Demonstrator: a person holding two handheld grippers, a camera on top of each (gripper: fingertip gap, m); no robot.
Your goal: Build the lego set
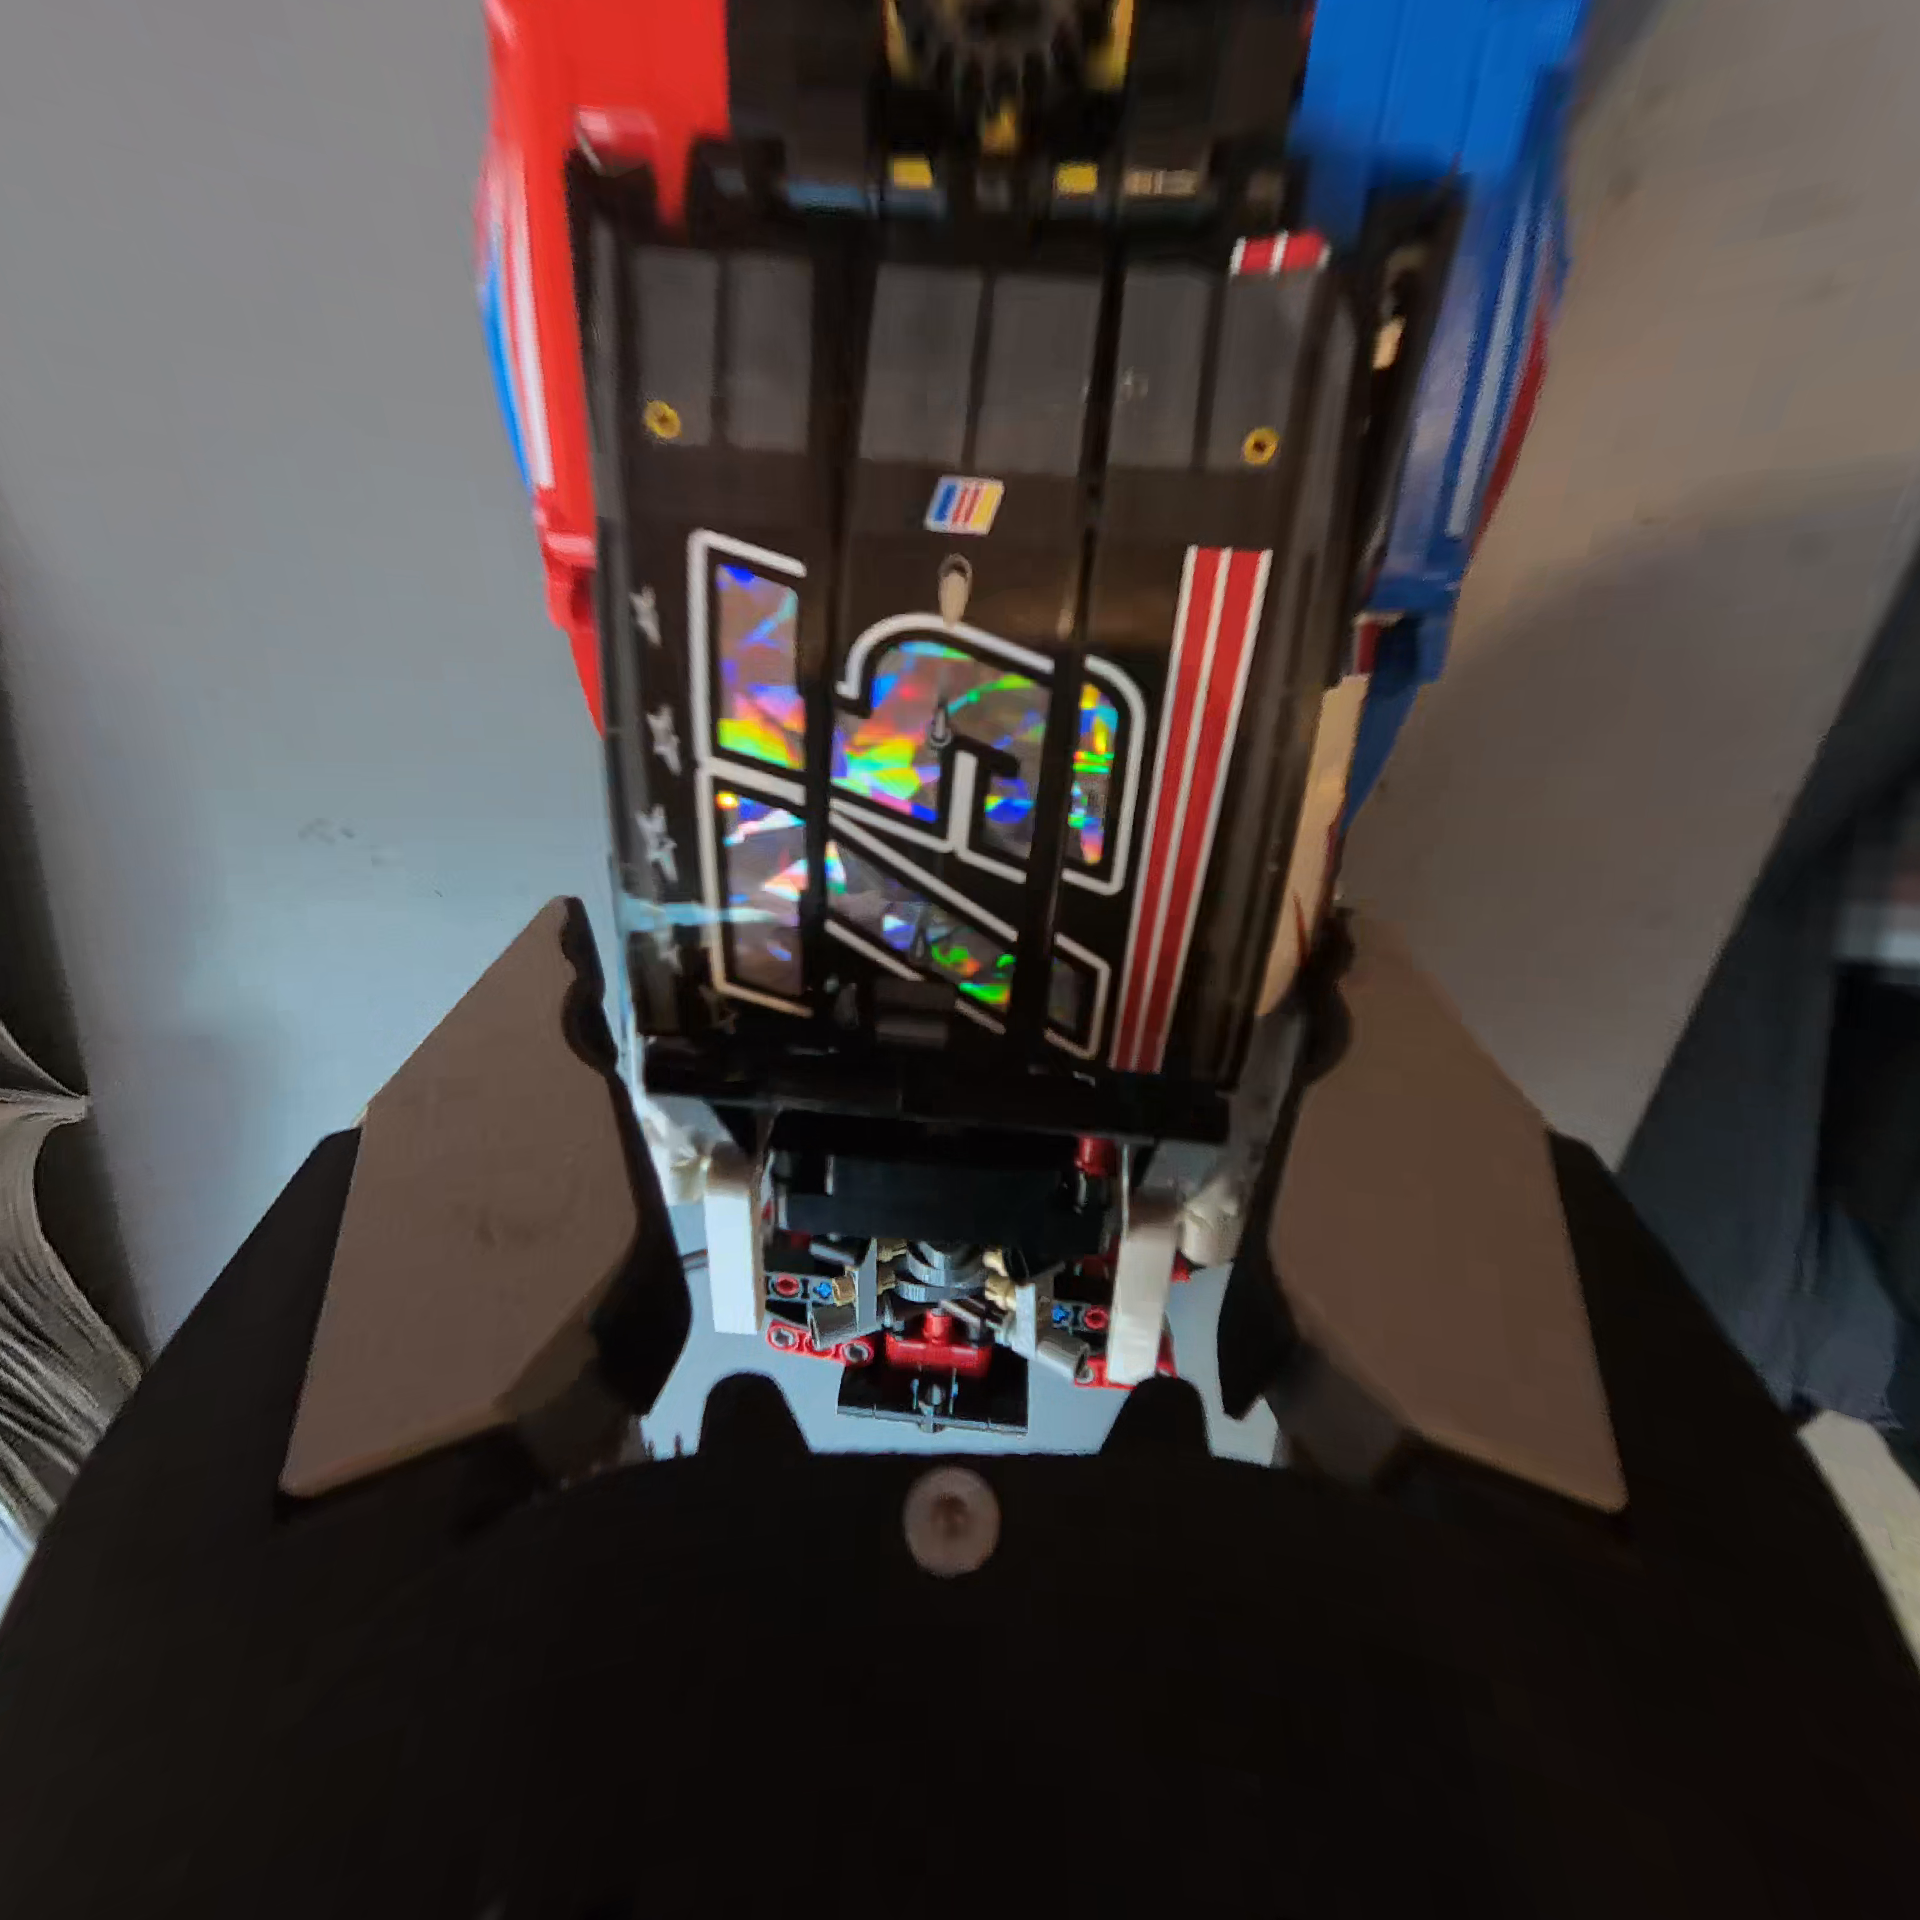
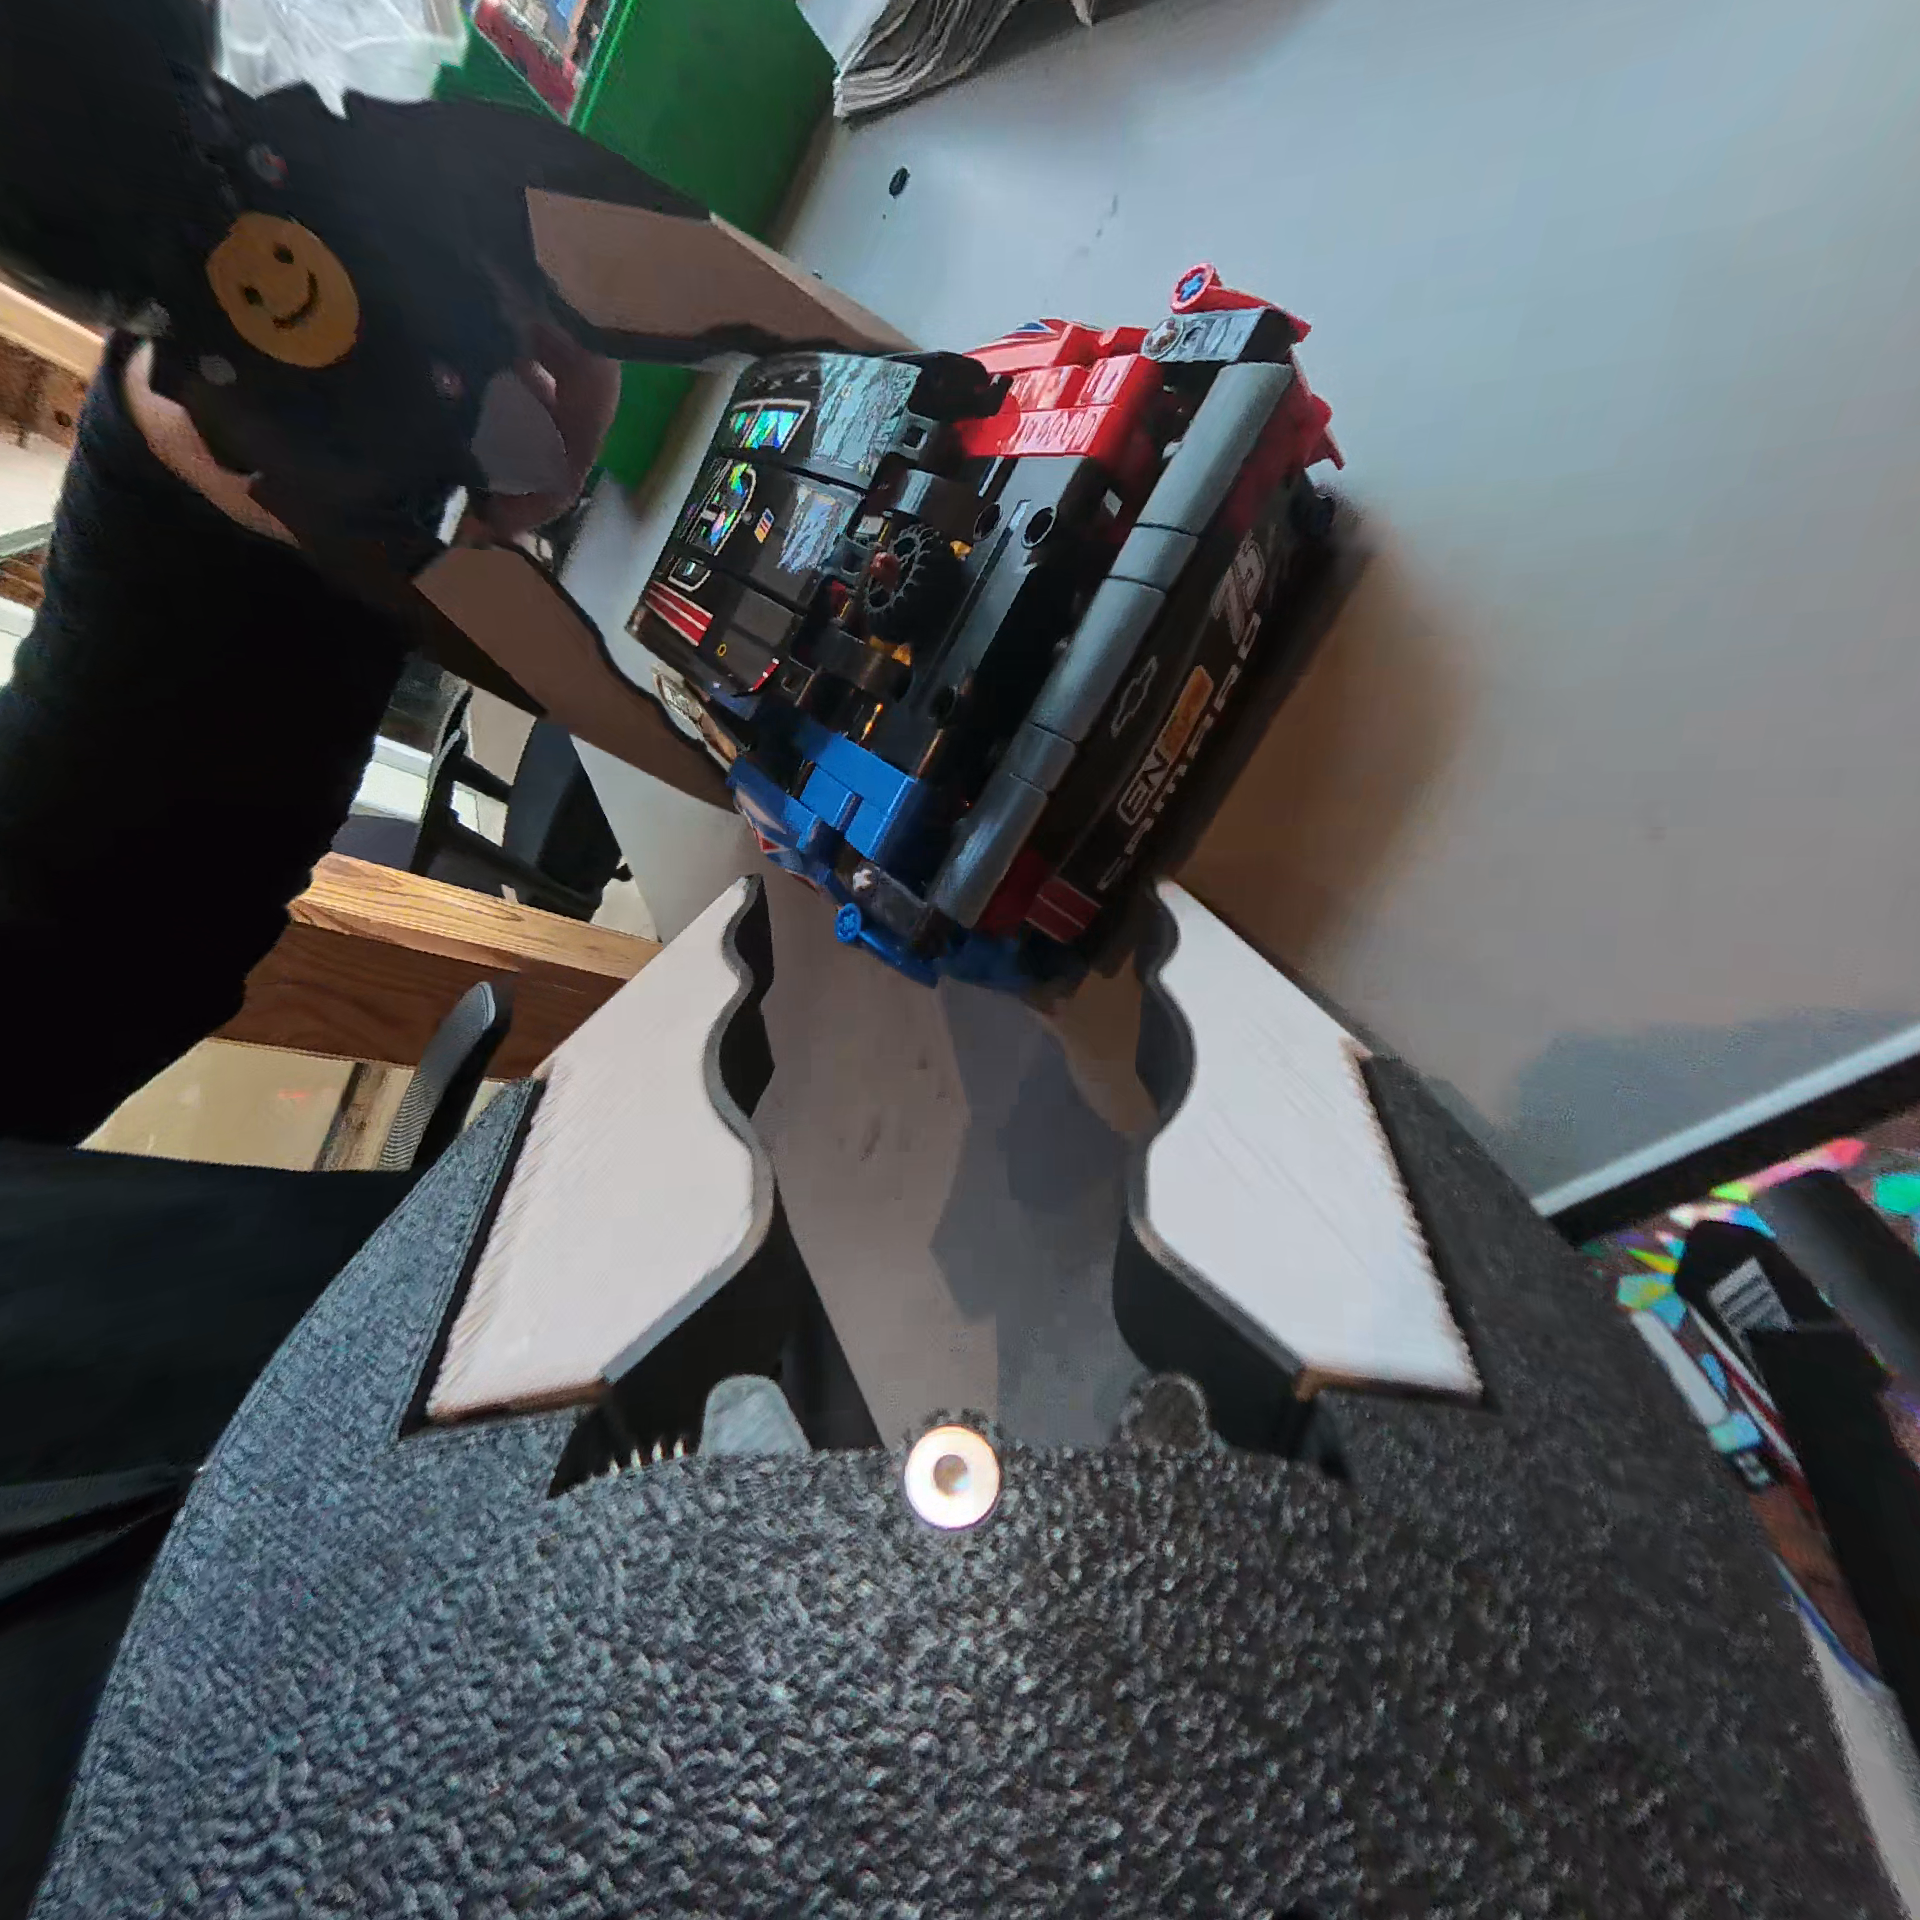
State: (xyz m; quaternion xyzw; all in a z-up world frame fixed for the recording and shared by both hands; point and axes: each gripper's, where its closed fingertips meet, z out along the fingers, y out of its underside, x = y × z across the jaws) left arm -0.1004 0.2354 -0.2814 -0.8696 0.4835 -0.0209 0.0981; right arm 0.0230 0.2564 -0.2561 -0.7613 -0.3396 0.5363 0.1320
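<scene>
left tool (image 1: pixel 956 997) clamps lego car (image 1: pixel 935 727) | right tool (image 2: pixel 961 935) open, empty

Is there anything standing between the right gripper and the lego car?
Nothing visible does. The right gripper is open with only bare white table before the lego car. The left gripper holds the car's far end, out of the way.

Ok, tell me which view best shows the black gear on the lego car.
The right wrist view: the black gear sits clear and sharp behind the roof of the lego car. The left wrist view catches only a blurred sliver of it at the top edge.
</scene>
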